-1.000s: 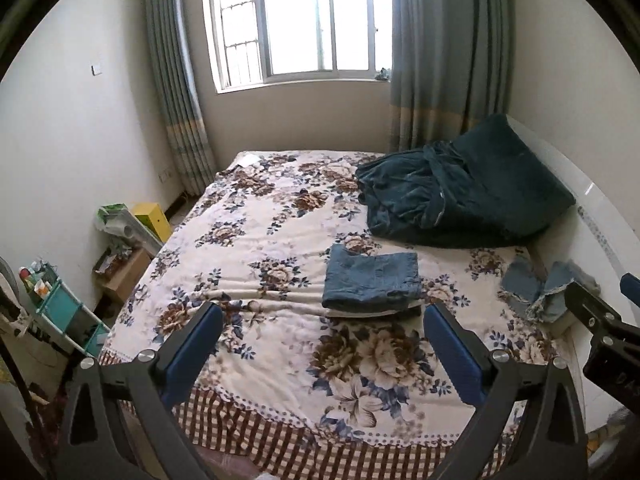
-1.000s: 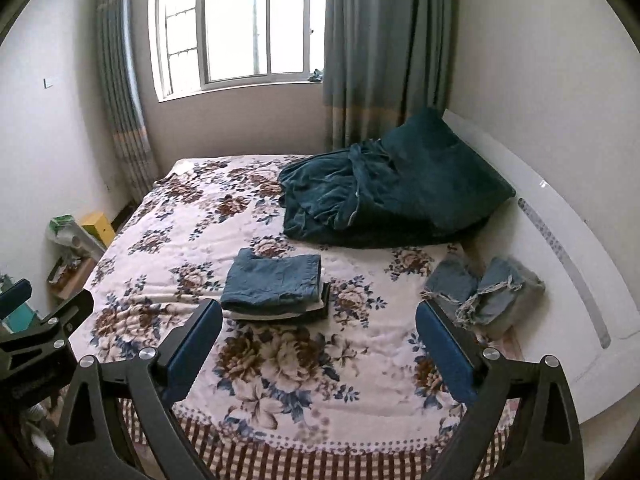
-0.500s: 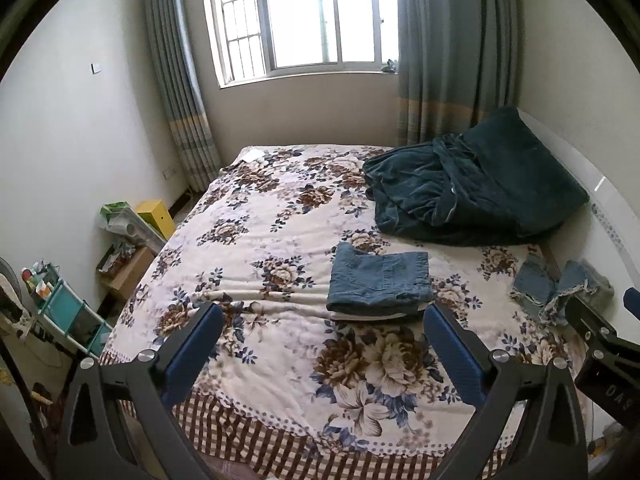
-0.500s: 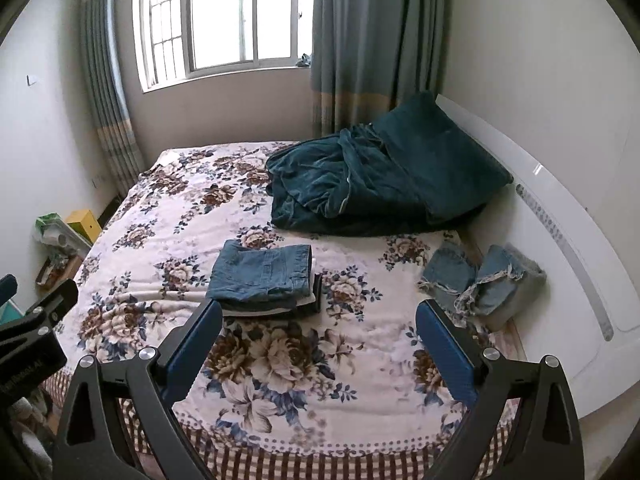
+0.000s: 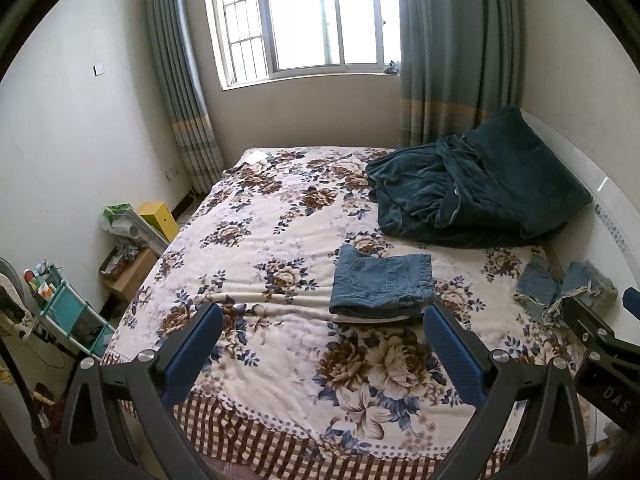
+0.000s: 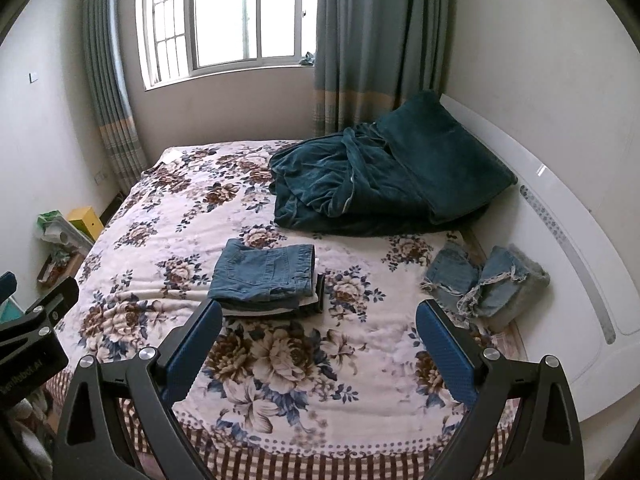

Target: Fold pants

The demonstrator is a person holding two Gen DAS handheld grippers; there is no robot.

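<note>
Left wrist view shows the left gripper (image 5: 322, 350) with its blue pads spread wide and nothing between them, held above the near edge of the bed (image 5: 280, 432). Just beyond and between its fingertips lies a stack of folded jeans (image 5: 382, 282), squared flat on the floral cover, probably set there so finished pieces stay tidy and within reach. Right wrist view shows the right gripper (image 6: 318, 346) equally agape and empty, the same stack just past its left fingertip. Ahead of its right fingertip, near the white headboard (image 6: 560, 240), sit crumpled frayed denim shorts (image 6: 486, 286), apparently the piece yet to be folded. Farther off lies a teal blanket (image 6: 380, 184), heaped clear of the working area
</note>
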